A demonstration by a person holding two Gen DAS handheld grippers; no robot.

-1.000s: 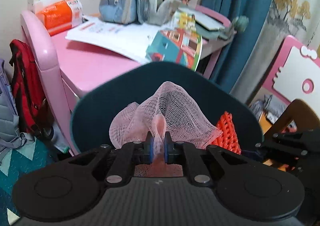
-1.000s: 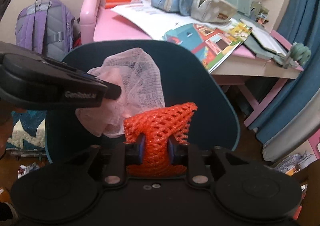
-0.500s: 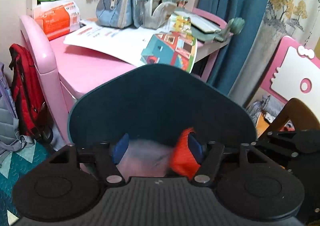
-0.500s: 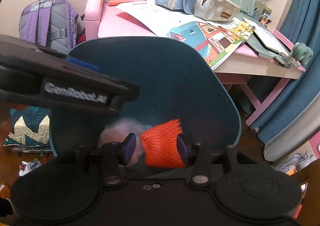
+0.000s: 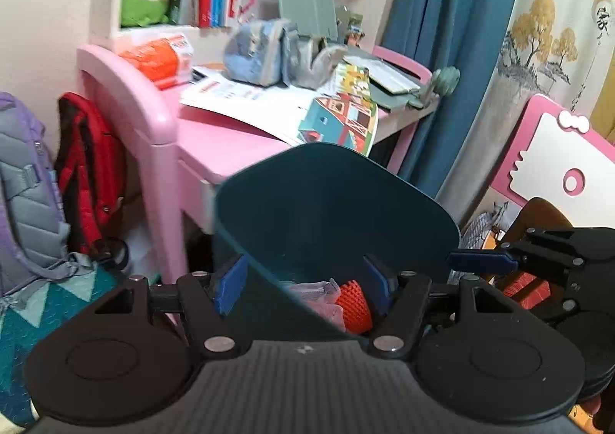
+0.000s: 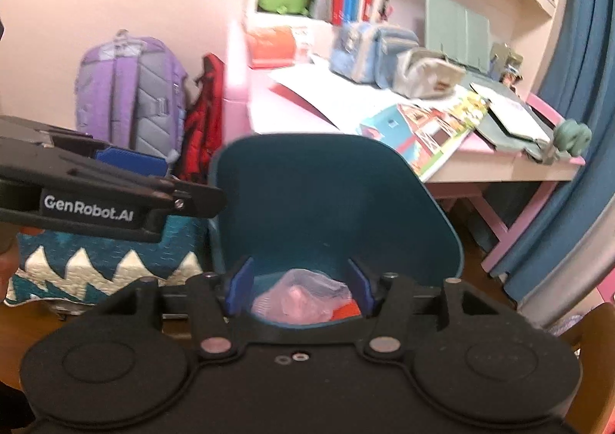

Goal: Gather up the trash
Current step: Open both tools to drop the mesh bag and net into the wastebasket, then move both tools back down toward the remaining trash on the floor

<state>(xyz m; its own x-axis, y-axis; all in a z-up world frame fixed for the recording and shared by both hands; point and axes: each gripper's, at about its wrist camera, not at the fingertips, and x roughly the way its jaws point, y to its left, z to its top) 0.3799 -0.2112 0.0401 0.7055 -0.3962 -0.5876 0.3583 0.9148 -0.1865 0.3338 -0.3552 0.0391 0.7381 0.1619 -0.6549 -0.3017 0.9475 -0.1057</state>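
Observation:
A dark teal bin (image 5: pixel 338 211) (image 6: pixel 330 203) stands in front of the pink desk. A pink net (image 5: pixel 319 295) (image 6: pixel 300 299) and an orange net (image 5: pixel 355 307) (image 6: pixel 348 311) lie inside it. My left gripper (image 5: pixel 303 286) is open and empty above the bin's near rim; it also shows from the side in the right wrist view (image 6: pixel 161 180). My right gripper (image 6: pixel 298 286) is open and empty above the nets; it shows at the right of the left wrist view (image 5: pixel 499 261).
A pink desk (image 5: pixel 215 142) behind the bin carries papers, a picture book (image 5: pixel 338 122) and pencil cases (image 5: pixel 269 49). A purple backpack (image 6: pixel 127 88) and a red bag (image 5: pixel 88 165) stand left. A blue curtain (image 5: pixel 434 49) hangs right. A teal quilt (image 6: pixel 107 265) lies on the floor.
Both grippers let go of the nets, which fell into the bin. Both grippers then lifted back, jaws wide open.

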